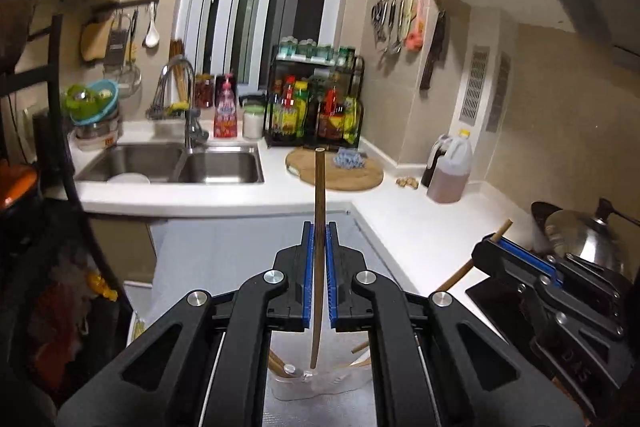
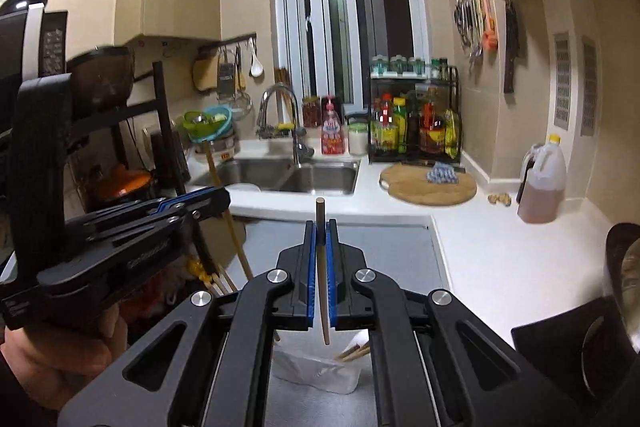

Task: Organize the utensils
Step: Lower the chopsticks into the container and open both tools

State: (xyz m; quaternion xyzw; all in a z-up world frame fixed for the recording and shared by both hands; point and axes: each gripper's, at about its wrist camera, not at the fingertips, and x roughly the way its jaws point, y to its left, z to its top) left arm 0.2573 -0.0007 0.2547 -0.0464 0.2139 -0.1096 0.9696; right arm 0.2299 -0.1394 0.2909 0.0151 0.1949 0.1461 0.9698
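My left gripper (image 1: 319, 227) is shut on a dark wooden chopstick (image 1: 319, 187) that stands upright between its blue pads. My right gripper (image 2: 320, 225) is shut on a lighter wooden chopstick (image 2: 321, 211), also upright. Below both grippers a clear plastic container (image 2: 316, 367) stands on a grey surface, with several chopsticks (image 2: 354, 351) leaning in it; it also shows in the left wrist view (image 1: 320, 385). The right gripper shows at the right of the left wrist view (image 1: 496, 239), and the left gripper at the left of the right wrist view (image 2: 224, 195).
A white L-shaped counter (image 2: 480, 247) holds a double sink (image 2: 288, 175), a round wooden board (image 2: 428, 183), a condiment rack (image 2: 416, 115) and an oil jug (image 2: 540, 183). A wok with a lid (image 1: 584, 239) sits at the right. A black shelf rack (image 2: 160, 131) stands at the left.
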